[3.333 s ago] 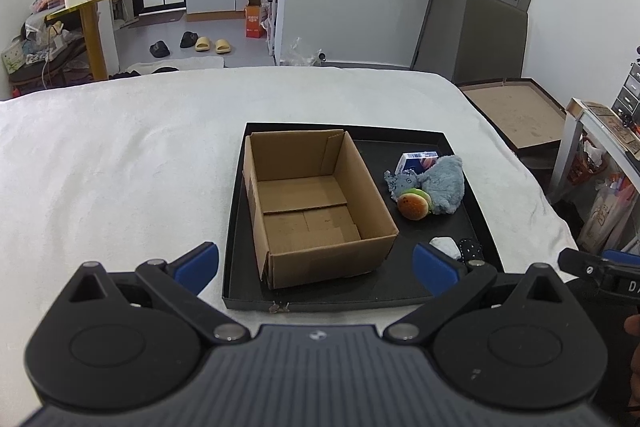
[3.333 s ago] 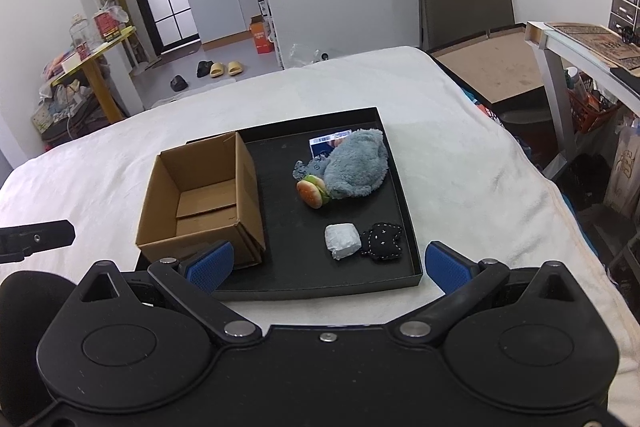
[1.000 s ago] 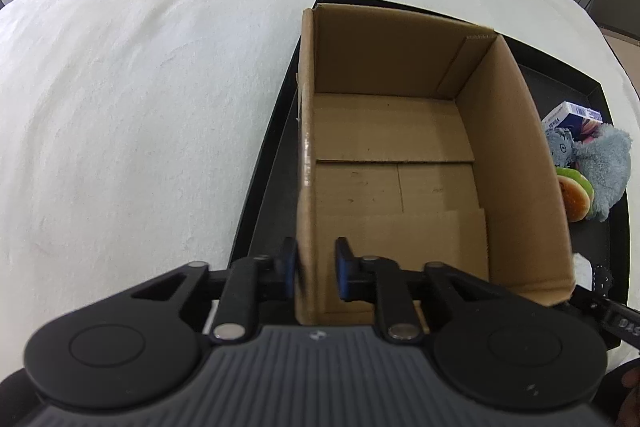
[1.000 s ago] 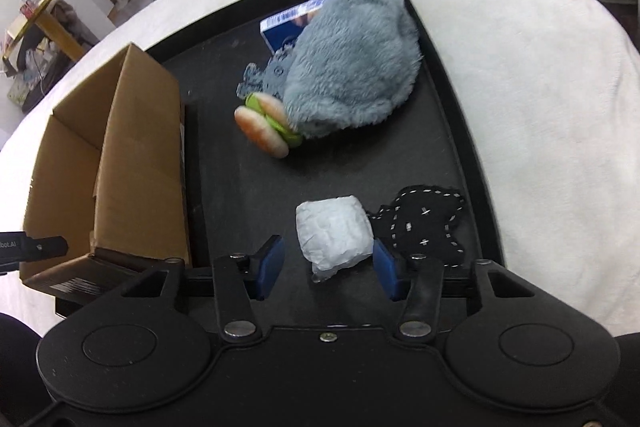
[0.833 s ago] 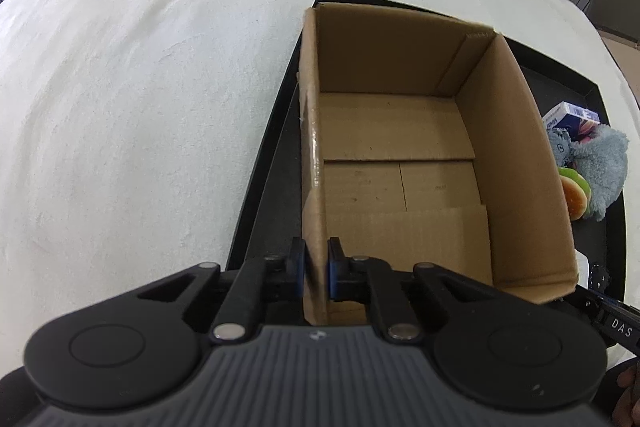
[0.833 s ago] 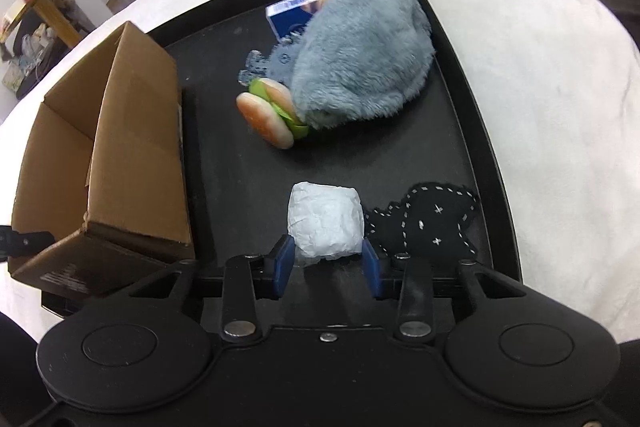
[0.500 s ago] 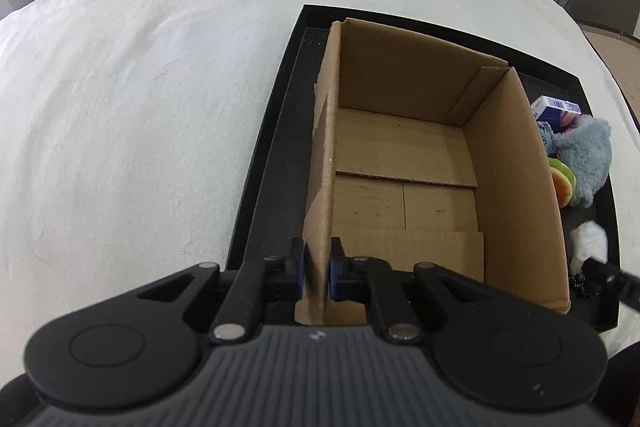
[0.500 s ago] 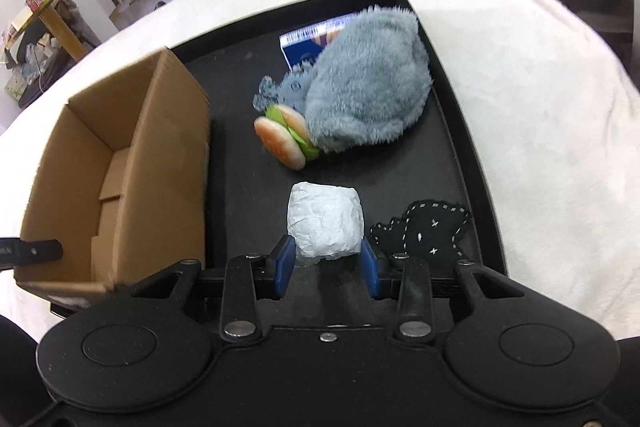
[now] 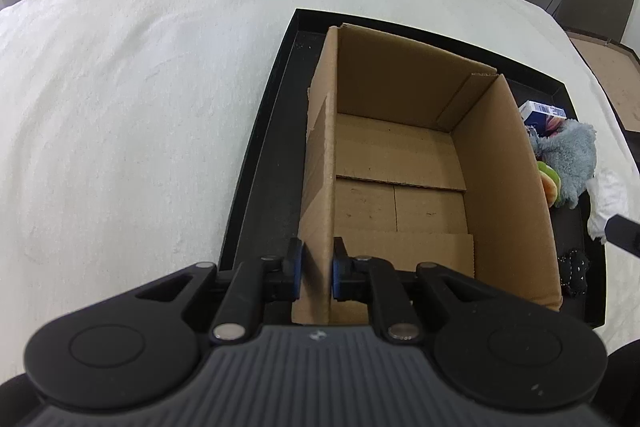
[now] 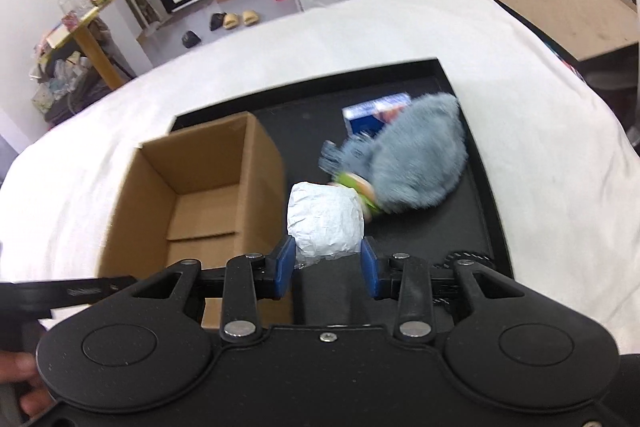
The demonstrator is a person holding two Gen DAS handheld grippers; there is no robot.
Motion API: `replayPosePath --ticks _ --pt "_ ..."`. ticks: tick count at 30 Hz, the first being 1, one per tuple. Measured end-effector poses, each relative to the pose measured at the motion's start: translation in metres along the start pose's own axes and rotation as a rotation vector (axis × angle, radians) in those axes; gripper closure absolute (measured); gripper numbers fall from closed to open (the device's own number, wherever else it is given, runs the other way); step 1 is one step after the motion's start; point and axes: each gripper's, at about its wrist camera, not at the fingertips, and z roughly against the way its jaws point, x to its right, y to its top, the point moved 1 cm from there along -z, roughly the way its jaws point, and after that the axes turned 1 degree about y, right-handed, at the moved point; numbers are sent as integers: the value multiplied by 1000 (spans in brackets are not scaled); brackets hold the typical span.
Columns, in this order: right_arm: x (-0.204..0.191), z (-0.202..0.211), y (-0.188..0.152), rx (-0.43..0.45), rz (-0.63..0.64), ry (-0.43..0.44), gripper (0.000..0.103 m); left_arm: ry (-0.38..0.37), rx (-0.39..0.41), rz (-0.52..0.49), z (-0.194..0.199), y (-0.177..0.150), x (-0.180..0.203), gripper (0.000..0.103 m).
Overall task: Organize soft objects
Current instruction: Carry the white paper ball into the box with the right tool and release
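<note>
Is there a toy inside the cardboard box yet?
No, the cardboard box shows only its bare brown floor, and the grey plush toy lies outside it on the black tray.

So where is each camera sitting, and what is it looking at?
Left wrist: on the left hand-held gripper, looking steeply down along its fingers, which pinch the near wall of the cardboard box; only the gripper's body shows.
Right wrist: on the right hand-held gripper, looking down at the black tray; it holds a white wad, and a hand shows at the left edge.
Shared: box, tray, grey plush toy, white wad.
</note>
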Motion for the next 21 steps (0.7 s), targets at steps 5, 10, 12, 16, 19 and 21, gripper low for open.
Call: replayPosePath --ticks 5,10,12,16,19,21 --pt "-25 4 5 1 43 25 68 -21 -3 19 -3 -1 -2 90" --pt "-48 -3 4 -24 77 43 67 -64 -6 40 -4 3 -9 89" --pt "-56 -7 4 -35 86 49 67 -68 -7 45 -5 2 -12 89" --pt "-74 -16 3 -51 102 61 67 -77 -14 64 -8 4 -15 89" --pt "-87 -22 2 -60 115 70 67 -85 -13 65 -8 4 -17 89" --pt "-94 -24 2 -63 127 73 67 -91 -6 72 -7 4 -17 89"
